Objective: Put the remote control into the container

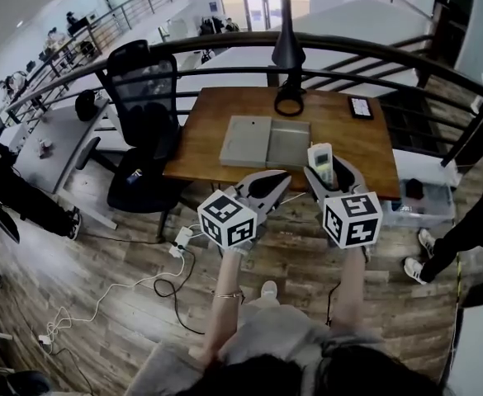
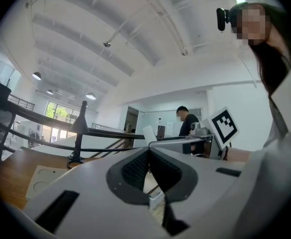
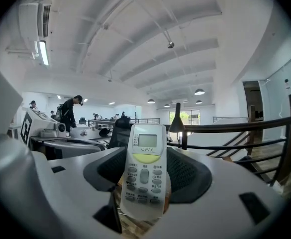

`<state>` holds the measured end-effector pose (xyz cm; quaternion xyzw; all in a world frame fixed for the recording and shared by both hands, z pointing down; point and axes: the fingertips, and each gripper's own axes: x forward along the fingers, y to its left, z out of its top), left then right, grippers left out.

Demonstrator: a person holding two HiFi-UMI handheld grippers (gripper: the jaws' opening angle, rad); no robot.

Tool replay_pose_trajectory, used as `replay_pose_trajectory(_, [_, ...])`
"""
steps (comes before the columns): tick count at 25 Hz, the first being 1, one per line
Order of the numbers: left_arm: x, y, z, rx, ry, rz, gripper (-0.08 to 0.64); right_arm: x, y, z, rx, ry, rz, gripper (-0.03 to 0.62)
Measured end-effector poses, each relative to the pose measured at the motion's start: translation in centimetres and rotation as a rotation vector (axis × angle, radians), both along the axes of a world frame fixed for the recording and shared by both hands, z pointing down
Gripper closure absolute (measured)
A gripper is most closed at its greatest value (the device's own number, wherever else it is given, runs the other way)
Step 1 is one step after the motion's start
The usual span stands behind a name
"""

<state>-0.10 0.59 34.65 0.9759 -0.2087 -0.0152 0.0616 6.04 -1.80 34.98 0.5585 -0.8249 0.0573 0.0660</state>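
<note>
Right gripper (image 1: 324, 176) jaws clamped on remote (image 3: 144, 171), held upright over the near worktop (image 1: 208, 130) edge. Left gripper (image 1: 281, 178) jaws closed, empty. Carry forward over container (image 1: 249, 141), lower flat, then release.

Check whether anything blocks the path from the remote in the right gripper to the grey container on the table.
Nothing visible does. The right gripper holds the white remote control by the near right corner of the open flat grey container; the shut left gripper sits short of it.
</note>
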Motion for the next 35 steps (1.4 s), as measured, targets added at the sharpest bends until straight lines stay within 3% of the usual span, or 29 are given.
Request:
replay_pose_trajectory(21, [-1.9, -9.3, 1.5, -0.026, 0.000, 0.036, 0.557, -1.6, -9.0, 2.5, -0.055, 0.002, 0.014, 0.340])
replay_pose_trajectory(35, [-1.8, -13.3, 3.4, -0.088, -0.013, 0.017, 0.557, -0.4, -13.0, 4.0, -0.114, -0.010, 0.017, 0.340])
